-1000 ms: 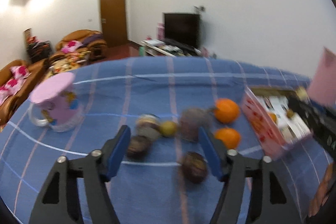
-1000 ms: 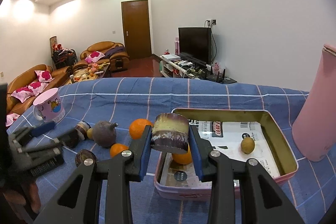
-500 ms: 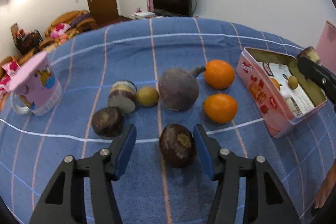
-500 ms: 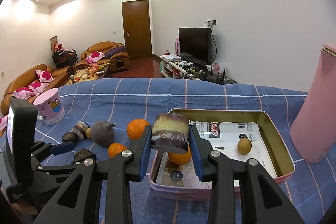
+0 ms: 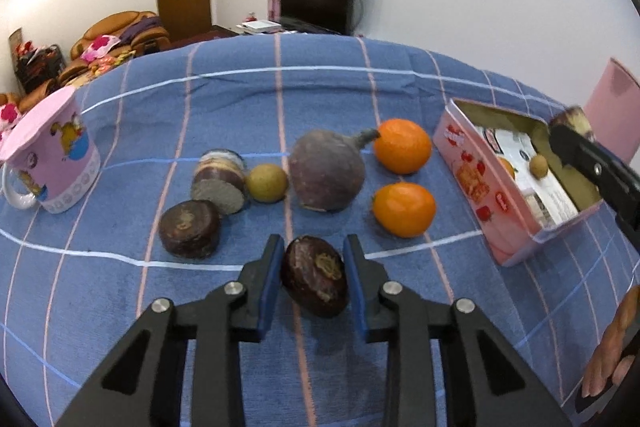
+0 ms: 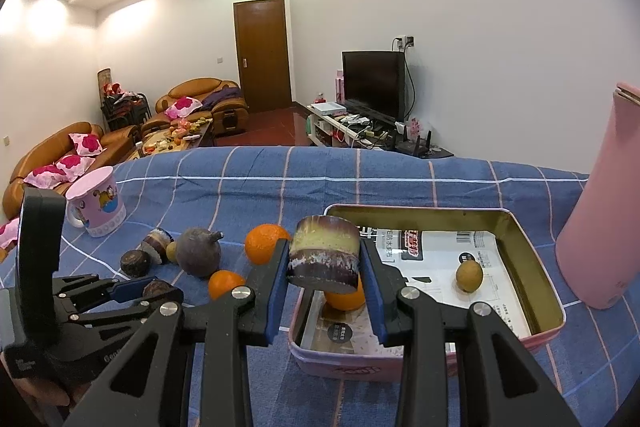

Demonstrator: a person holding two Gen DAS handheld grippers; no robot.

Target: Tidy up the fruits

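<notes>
With my left gripper (image 5: 314, 277) just closed on the dark fruit (image 5: 315, 275), I judge it firm, light, best held mid-body; right gripper (image 6: 325, 263) clamps a cane chunk (image 6: 325, 254).

Blue checked cloth (image 5: 320, 99); oranges (image 5: 403, 145), mug (image 5: 52, 163), pink tin (image 5: 480, 195)

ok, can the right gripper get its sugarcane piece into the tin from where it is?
Probably yes. The right gripper holds the sugarcane piece above the near edge of the open tin. Below sits an orange, but the paper-lined floor beside it is bare.
</notes>
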